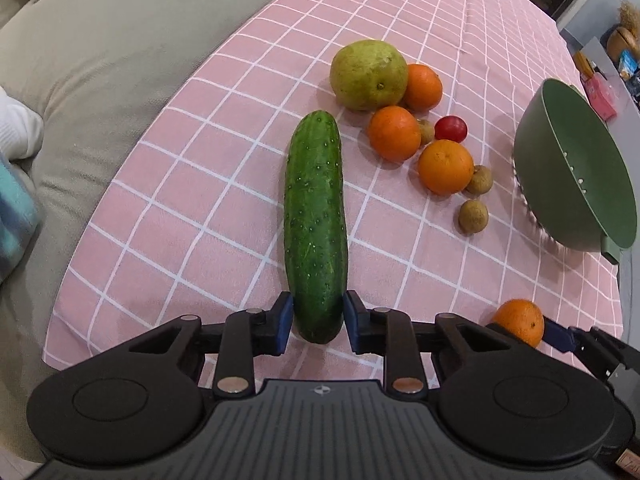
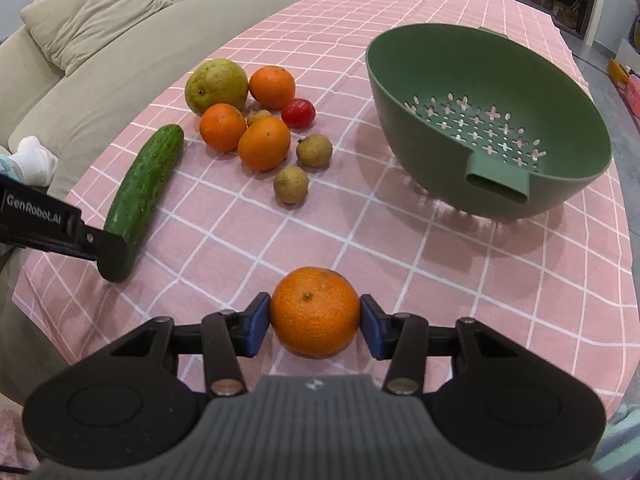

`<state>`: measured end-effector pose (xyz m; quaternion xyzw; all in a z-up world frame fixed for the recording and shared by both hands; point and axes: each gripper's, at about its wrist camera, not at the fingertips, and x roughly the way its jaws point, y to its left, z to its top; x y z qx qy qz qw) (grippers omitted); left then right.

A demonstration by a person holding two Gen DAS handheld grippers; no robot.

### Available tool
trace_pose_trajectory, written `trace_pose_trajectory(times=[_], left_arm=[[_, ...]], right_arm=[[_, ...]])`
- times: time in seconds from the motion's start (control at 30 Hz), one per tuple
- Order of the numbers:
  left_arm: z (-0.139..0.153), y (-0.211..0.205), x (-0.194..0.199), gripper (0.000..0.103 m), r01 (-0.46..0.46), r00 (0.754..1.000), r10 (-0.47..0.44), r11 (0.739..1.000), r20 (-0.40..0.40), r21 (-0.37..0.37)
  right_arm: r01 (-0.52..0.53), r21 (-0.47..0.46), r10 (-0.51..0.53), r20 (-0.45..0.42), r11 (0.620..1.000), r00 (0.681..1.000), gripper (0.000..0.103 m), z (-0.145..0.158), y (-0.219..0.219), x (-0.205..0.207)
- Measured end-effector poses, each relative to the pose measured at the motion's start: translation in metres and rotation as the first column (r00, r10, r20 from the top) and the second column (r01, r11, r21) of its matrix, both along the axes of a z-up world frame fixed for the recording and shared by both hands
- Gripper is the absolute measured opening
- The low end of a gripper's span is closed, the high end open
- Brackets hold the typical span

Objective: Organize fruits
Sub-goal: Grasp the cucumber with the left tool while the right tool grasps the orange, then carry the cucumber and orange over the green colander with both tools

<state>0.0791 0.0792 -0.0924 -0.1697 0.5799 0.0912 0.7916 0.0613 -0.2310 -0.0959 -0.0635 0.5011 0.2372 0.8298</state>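
While blue fingers (image 1: 285,316) pinch its near end, the cucumber (image 1: 315,216) lies lengthwise ahead.

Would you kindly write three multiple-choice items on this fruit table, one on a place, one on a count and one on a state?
1. Where is the green colander relative to the fruit cluster, in the right wrist view?
A. To its right
B. To its left
C. Under it

2. How many oranges are there in all?
A. Two
B. Four
C. Six

3. What does the left gripper hold?
A. The tomato
B. Nothing
C. The cucumber

Answers:
1. A, the colander stands right of the pile on the pink cloth.
2. B, three sit in the cluster and one orange is between the pads of the right gripper.
3. C, both blue pads press on the cucumber's near end.
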Motion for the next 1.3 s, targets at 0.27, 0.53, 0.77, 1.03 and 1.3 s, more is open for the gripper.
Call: trace_pose_trajectory(times=[0.27, 0.53, 0.77, 1.03, 1.3], left_arm=[[-0.004, -0.016, 0.029, 0.055, 0.048, 0.994, -0.063, 0.984, 0.087, 0.169], [-0.012, -0.012, 0.034, 0.045, 0.022, 0.996, -0.035, 0.988, 0.086, 0.152], [-0.013, 0.002, 0.032, 0.042, -0.029, 0.995, 0.021, 0.996, 0.093, 0.086], [-0.006, 0.008, 0.023, 0.042, -0.077, 0.994, 0.078, 0.997, 0.081, -0.016], [0.017, 0.006, 0.001, 0.042, -0.052, 0.992, 0.063, 0.994, 0.112, -0.098]], right_arm=[[0.007, -0.007, -0.007, 0.001, 1.0, 1.0, 0.046, -0.002, -0.001, -0.001], [-0.01, -0.027, 0.011, 0.034, 1.0, 0.999, 0.046, -0.001, 0.005, 0.002], [-0.038, -0.074, 0.042, 0.048, 0.997, 0.998, 0.045, -0.003, 0.009, 0.001], [-0.047, -0.045, 0.05, 0.072, 0.998, 0.996, 0.044, 0.01, 0.005, -0.004], [-0.04, 0.001, 0.039, 0.113, 0.999, 0.993, 0.044, 0.032, -0.005, -0.013]])
